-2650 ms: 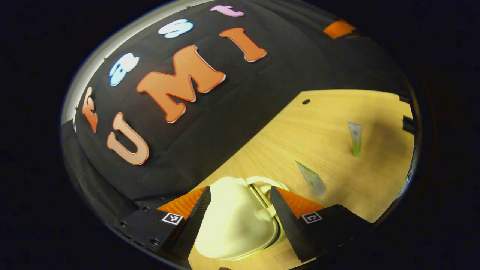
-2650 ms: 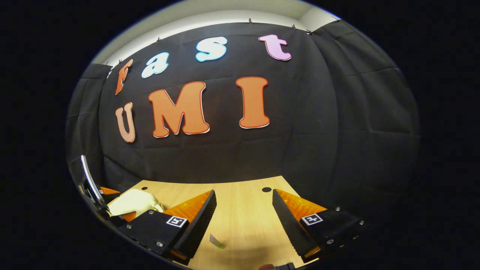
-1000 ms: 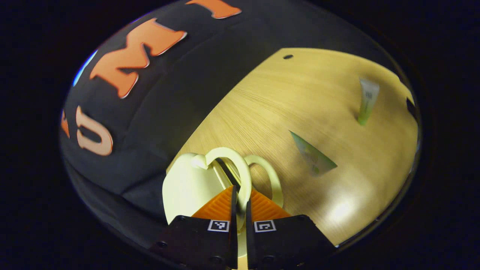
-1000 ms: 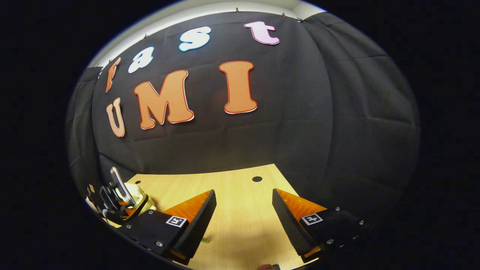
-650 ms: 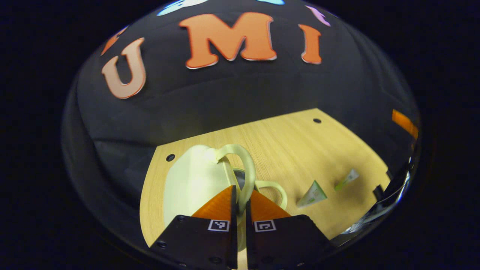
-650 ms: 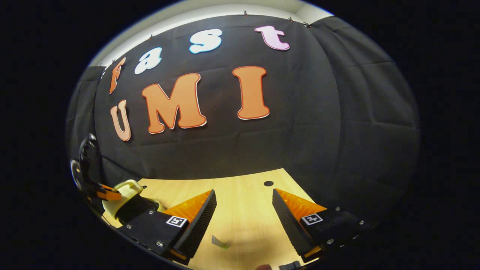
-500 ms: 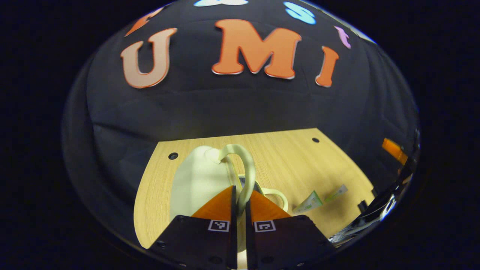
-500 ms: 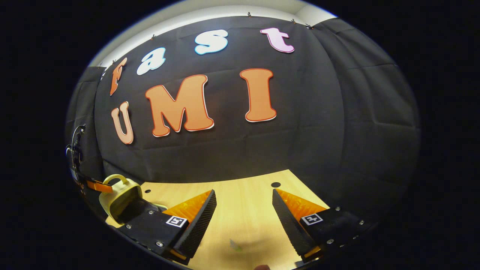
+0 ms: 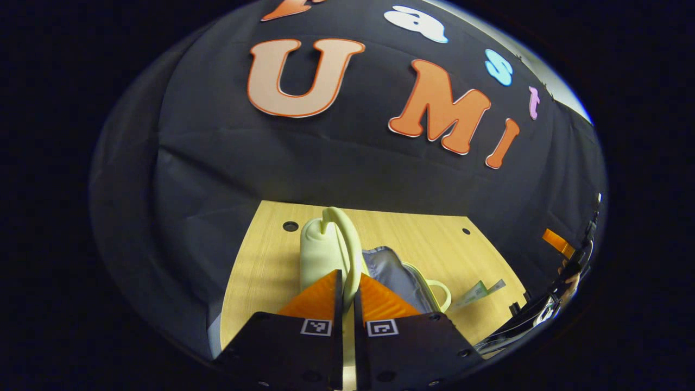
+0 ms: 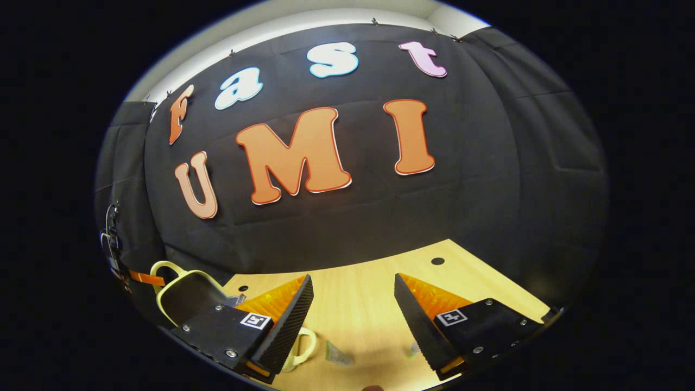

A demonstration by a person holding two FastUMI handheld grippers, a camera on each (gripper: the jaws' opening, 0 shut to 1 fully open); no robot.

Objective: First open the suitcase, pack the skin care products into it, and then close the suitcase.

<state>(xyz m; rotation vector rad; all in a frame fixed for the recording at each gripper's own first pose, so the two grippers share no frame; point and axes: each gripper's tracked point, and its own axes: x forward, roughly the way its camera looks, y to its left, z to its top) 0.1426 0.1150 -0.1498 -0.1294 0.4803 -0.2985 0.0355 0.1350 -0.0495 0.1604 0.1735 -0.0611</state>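
table: pale wood, round holes near its far edge
left tongs: clenched on suitcase handle
right tongs: spread apart, holding nothing

Black cloth wall hangs behind a pale wooden table (small round holes near its edge).

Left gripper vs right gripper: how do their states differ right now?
The left gripper is shut on the suitcase's lid handle, holding the lid raised; the right gripper is open and holds nothing. The left sits over the open suitcase; the right hovers above bare table beside it. Both point toward the booth wall.
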